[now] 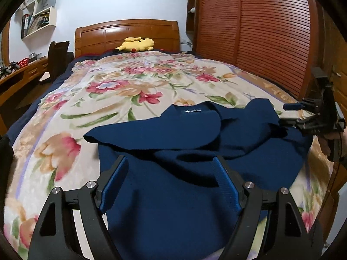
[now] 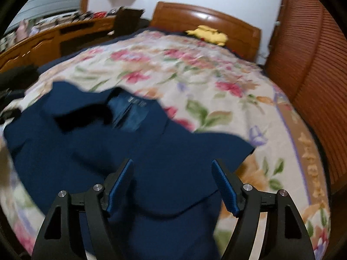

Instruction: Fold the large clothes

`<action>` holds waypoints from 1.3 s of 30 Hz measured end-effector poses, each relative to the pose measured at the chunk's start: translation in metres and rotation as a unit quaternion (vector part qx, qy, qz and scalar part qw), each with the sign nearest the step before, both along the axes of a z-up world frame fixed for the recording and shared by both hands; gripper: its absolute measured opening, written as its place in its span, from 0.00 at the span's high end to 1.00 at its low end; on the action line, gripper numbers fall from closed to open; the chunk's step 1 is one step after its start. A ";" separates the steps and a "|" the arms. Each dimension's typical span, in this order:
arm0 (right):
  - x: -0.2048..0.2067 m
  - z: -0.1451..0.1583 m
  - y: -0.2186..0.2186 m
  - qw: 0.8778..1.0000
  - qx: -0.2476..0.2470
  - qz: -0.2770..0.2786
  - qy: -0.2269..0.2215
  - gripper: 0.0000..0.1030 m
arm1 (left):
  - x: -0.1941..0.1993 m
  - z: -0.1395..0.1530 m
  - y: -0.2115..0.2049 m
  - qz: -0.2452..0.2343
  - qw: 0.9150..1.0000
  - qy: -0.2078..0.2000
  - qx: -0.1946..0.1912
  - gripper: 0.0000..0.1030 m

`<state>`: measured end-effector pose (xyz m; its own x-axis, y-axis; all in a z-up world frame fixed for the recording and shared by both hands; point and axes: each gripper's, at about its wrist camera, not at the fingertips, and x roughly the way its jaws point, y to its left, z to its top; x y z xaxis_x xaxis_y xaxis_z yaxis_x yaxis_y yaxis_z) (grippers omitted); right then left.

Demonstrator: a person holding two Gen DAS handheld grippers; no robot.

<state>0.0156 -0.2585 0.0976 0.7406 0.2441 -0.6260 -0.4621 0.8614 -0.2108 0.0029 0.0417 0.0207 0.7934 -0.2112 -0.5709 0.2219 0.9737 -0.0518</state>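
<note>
A navy blue sweater (image 1: pixel 173 205) lies face up on the floral blanket (image 1: pixel 121 91), collar and label (image 1: pixel 195 111) toward the headboard. Both sleeves are folded in across the chest. My left gripper (image 1: pixel 171 160) hovers open over the sweater's lower body, nothing between its blue pads (image 1: pixel 115 184). In the left wrist view my right gripper (image 1: pixel 290 113) hangs at the sweater's right shoulder, a hand behind it. In the blurred right wrist view, the right gripper (image 2: pixel 171 162) stands open above the sweater (image 2: pixel 76 151), with no cloth pinched.
A yellow plush toy (image 1: pixel 136 44) lies by the wooden headboard (image 1: pixel 128 33). Slatted wardrobe doors (image 1: pixel 260 43) run along the bed's right side. A desk (image 1: pixel 19 75) and dark chair (image 1: pixel 57 58) stand to the left. Dark clothing (image 2: pixel 15 80) lies at the bed's left edge.
</note>
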 end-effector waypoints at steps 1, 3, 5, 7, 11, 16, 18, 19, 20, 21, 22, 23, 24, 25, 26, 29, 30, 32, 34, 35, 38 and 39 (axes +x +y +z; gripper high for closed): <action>-0.004 -0.004 0.000 1.000 0.000 0.007 0.008 0.26 | -0.001 -0.001 -0.001 -0.002 1.000 -0.001 0.006 0.22; -0.009 -0.007 0.002 1.000 -0.008 0.017 0.017 0.29 | -0.001 -0.004 -0.003 -0.005 1.000 0.000 0.016 0.22; -0.008 -0.011 0.006 0.999 -0.034 0.024 0.022 0.37 | 0.000 -0.006 -0.003 -0.009 1.000 0.003 0.020 0.22; 0.002 -0.015 0.010 0.997 -0.069 0.018 0.029 0.52 | 0.001 -0.008 -0.002 -0.013 1.000 0.008 0.018 0.22; 0.027 -0.007 0.019 0.994 -0.101 0.019 0.031 0.96 | 0.003 -0.010 0.003 -0.014 1.000 0.010 0.017 0.22; 0.071 0.027 0.047 0.995 -0.095 0.013 -0.018 0.98 | 0.007 -0.011 0.012 -0.003 1.000 0.009 0.009 0.22; 0.090 0.037 0.063 0.995 -0.096 0.011 -0.037 0.98 | 0.010 -0.011 0.016 0.004 1.000 0.011 0.005 0.22; 0.102 0.042 0.073 0.994 -0.099 0.009 -0.047 0.98 | 0.011 -0.012 0.018 0.006 1.000 0.010 0.004 0.22; 0.110 0.043 0.081 0.994 -0.097 0.008 -0.053 0.98 | 0.011 -0.012 0.020 0.008 1.000 0.010 0.003 0.22; 0.118 0.045 0.088 0.994 -0.096 0.010 -0.056 0.98 | 0.012 -0.012 0.022 0.012 1.000 0.009 0.002 0.22; 0.125 0.047 0.096 0.993 -0.096 0.012 -0.061 0.98 | 0.013 -0.011 0.024 0.015 1.000 0.008 0.002 0.22; 0.133 0.047 0.105 0.993 -0.098 0.015 -0.064 0.98 | 0.013 -0.011 0.025 0.017 1.000 0.007 0.003 0.22; 0.139 0.046 0.112 0.993 -0.101 0.018 -0.063 0.98 | 0.014 -0.011 0.027 0.018 1.000 0.006 0.002 0.22; 0.143 0.043 0.118 0.992 -0.105 0.019 -0.064 0.98 | 0.015 -0.012 0.028 0.021 1.000 0.005 0.000 0.22; 0.146 0.041 0.125 0.991 -0.113 0.021 -0.068 0.98 | 0.015 -0.011 0.030 0.022 1.000 0.005 -0.001 0.22; 0.153 0.036 0.138 0.989 -0.123 0.025 -0.078 0.98 | 0.016 -0.012 0.031 0.024 1.000 0.005 -0.001 0.22; 0.155 0.033 0.141 0.989 -0.122 0.024 -0.076 0.98 | 0.016 -0.012 0.030 0.024 1.000 0.005 0.000 0.22; 0.153 0.026 0.138 0.991 -0.117 0.016 -0.062 0.83 | 0.016 -0.013 0.030 0.024 1.000 0.006 0.002 0.22; 0.150 0.026 0.131 0.994 -0.098 0.011 -0.053 0.44 | 0.016 -0.013 0.031 0.025 1.000 0.006 0.002 0.22; 0.149 0.029 0.130 0.994 -0.089 0.009 -0.054 0.40 | 0.015 -0.012 0.032 0.026 1.000 0.006 0.001 0.22; 0.138 0.036 0.127 0.997 -0.062 0.011 -0.055 0.39 | 0.015 -0.011 0.034 0.028 1.000 0.005 0.001 0.22; 0.131 0.038 0.125 0.997 -0.050 0.015 -0.052 0.39 | 0.014 -0.011 0.035 0.030 1.000 0.005 0.000 0.22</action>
